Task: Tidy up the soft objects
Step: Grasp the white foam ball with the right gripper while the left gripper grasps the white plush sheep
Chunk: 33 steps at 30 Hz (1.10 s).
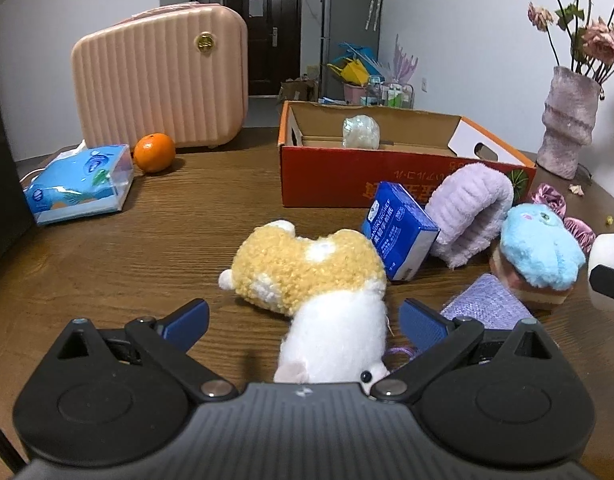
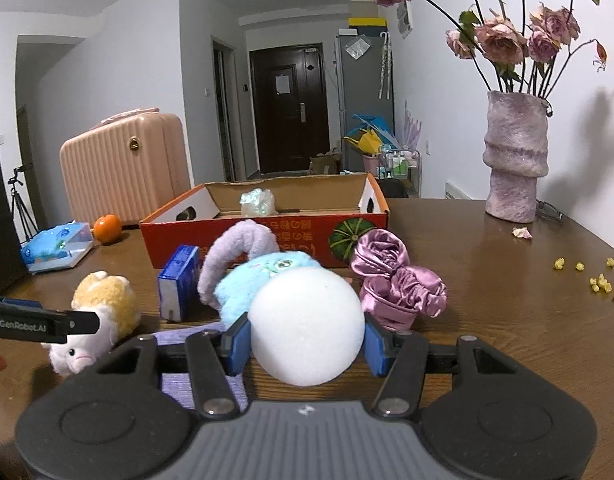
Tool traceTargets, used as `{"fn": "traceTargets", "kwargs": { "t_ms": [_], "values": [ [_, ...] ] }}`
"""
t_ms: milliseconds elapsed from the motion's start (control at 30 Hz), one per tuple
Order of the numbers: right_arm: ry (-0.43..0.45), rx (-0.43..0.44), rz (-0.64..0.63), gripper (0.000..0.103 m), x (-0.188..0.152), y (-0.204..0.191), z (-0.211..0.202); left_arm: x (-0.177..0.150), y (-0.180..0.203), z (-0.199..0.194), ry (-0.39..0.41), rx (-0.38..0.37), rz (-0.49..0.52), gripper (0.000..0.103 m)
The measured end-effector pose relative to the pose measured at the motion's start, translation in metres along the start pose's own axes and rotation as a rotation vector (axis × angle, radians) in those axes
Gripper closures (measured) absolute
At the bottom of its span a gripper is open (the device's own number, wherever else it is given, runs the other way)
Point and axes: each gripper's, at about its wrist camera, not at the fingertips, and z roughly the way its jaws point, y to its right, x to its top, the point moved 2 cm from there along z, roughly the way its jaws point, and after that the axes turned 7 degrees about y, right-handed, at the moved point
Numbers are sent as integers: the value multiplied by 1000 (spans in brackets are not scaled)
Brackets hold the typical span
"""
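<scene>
White foam ball [image 2: 307, 326] clamped between the blue pads of the right gripper [image 2: 307, 344], jaws partly closed around it, held above the wooden table [image 2: 507, 340]. Just behind the ball, a light-blue plush toy [image 2: 247, 284], with a lilac fluffy headband [image 2: 235, 248] arching over it and a crumpled pink satin bonnet [image 2: 399, 284] to the right. Beyond these, an open orange cardboard box [image 2: 267, 240] holding one pale, shiny lump [image 2: 259, 202], too blurred to identify.

From the left wrist view: left gripper [image 1: 303, 320] with jaws spread wide, blue pads on either side of a yellow-and-white plush animal [image 1: 311, 280] lying on the table, neither pad pressing on it. Blue tissue packet [image 1: 399, 236] leaning against the headband [image 1: 471, 212]. Lilac knitted cloth [image 1: 487, 304] flat on the table beside the right pad.

Seen only in full from the right wrist: the foam ball, the bonnet, small yellow crumbs [image 2: 599, 284] and the dried roses [image 2: 507, 36] in a mauve vase [image 2: 515, 160]. Clearer from the left wrist: the plush animal between the open jaws, a soft tissue pack [image 1: 79, 188], an orange [image 1: 154, 152] and a pink ribbed suitcase [image 1: 159, 80] at far left.
</scene>
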Motion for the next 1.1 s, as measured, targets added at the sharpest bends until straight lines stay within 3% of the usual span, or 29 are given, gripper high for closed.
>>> {"fn": "traceTargets", "kwargs": {
  "t_ms": [167, 300, 500, 667, 1100],
  "values": [
    [-23, -13, 8, 48, -3, 4, 7, -4, 0, 14, -23, 1, 11, 1],
    [-39, -13, 5, 48, -6, 4, 11, -8, -1, 20, -40, -5, 7, 8],
    [-47, -9, 1, 48, -8, 2, 12, -11, 3, 21, -40, -26, 27, 23],
    [-51, -6, -1, 48, -9, 1, 13, -14, 5, 25, -65, -63, 28, 48],
    [-50, -4, -2, 48, -10, 0, 14, -10, 4, 17, -29, -72, 21, 51]
  ]
}}
